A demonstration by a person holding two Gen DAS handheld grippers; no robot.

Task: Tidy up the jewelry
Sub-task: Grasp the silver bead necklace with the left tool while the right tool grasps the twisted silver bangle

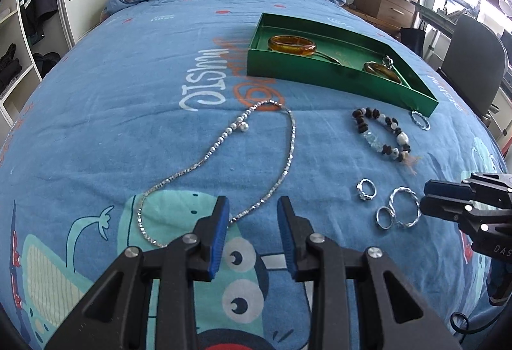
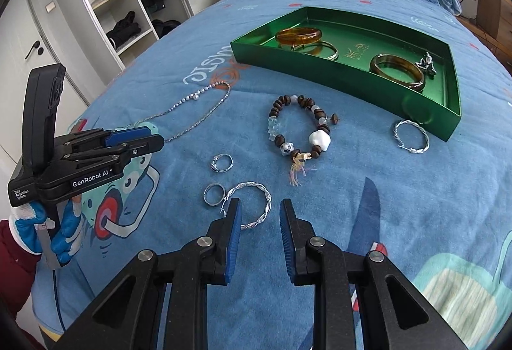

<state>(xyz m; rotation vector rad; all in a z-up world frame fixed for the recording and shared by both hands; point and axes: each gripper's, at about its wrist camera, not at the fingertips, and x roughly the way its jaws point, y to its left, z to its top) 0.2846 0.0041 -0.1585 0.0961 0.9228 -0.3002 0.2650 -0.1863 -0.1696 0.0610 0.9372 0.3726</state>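
While both grippers gape empty, the left gripper (image 1: 252, 206) hides part of the silver necklace (image 1: 289, 154); the right gripper (image 2: 259, 209) covers the twisted bangle's (image 2: 264, 191) edge; green tray (image 2: 336, 79) at one o'clock.

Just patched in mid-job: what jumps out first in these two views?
The green tray on the blue bedspread, already holding amber bangles, stands out first. In front of it, loose on the bed, lie a silver chain, a beaded bracelet and several silver rings. Both claws, left and right, are open and empty; the right has a twisted ring at its tips.
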